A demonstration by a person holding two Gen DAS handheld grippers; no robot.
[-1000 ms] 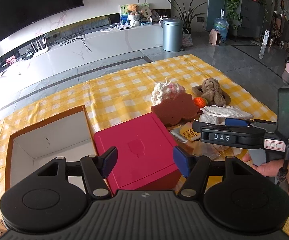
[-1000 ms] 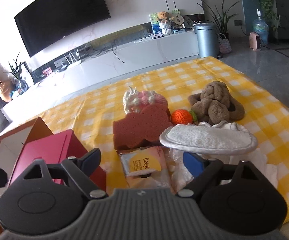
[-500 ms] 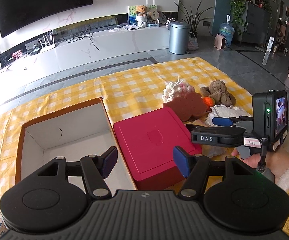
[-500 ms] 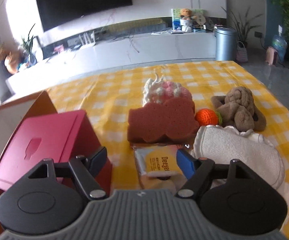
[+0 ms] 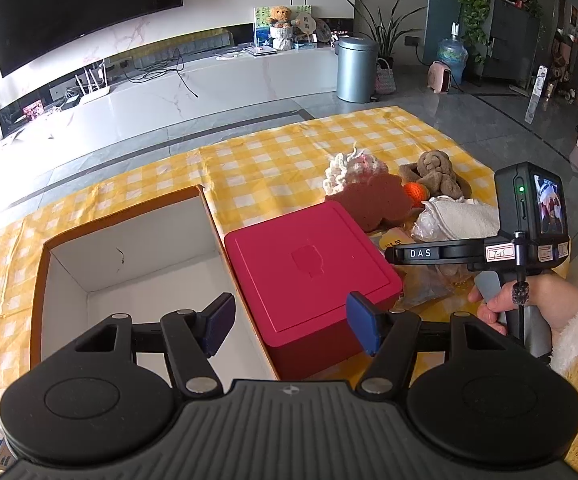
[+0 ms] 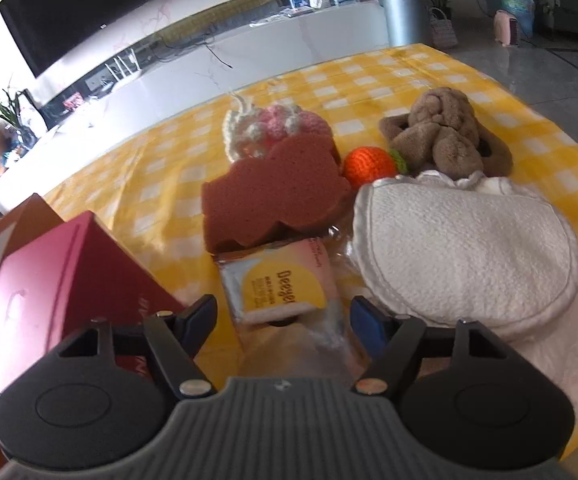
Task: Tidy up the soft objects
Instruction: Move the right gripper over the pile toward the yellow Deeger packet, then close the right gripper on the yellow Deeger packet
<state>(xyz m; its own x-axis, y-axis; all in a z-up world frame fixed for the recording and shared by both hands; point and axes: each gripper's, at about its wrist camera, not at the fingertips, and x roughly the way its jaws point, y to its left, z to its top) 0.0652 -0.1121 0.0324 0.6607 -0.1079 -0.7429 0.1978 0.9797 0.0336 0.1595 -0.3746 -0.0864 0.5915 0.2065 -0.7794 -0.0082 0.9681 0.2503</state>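
Observation:
Soft things lie in a cluster on the yellow checked cloth: a brown sponge (image 6: 273, 192), a pink and white crochet piece (image 6: 277, 128), an orange crochet ball (image 6: 369, 166), a brown plush (image 6: 445, 136) and a white padded cloth (image 6: 465, 252). My right gripper (image 6: 285, 316) hangs low over a yellow tissue packet (image 6: 281, 284). Its jaws are closing, with the packet's near end between them and the pads not pressing on it. My left gripper (image 5: 291, 322) stands open and holds nothing, above the near edge of a red box (image 5: 309, 268) and an open cardboard box (image 5: 129, 256).
The red box (image 6: 49, 280) stands close to the left of the packet. Crinkled clear plastic lies under the white cloth. A hand (image 5: 529, 304) with a fluffy sleeve holds the right tool. Beyond the table are a grey bin (image 5: 355, 68) and a long white console.
My right gripper has sunk and moved in on the packet, and its jaws have narrowed a little. The left view has shifted slightly, so more of the cardboard box shows.

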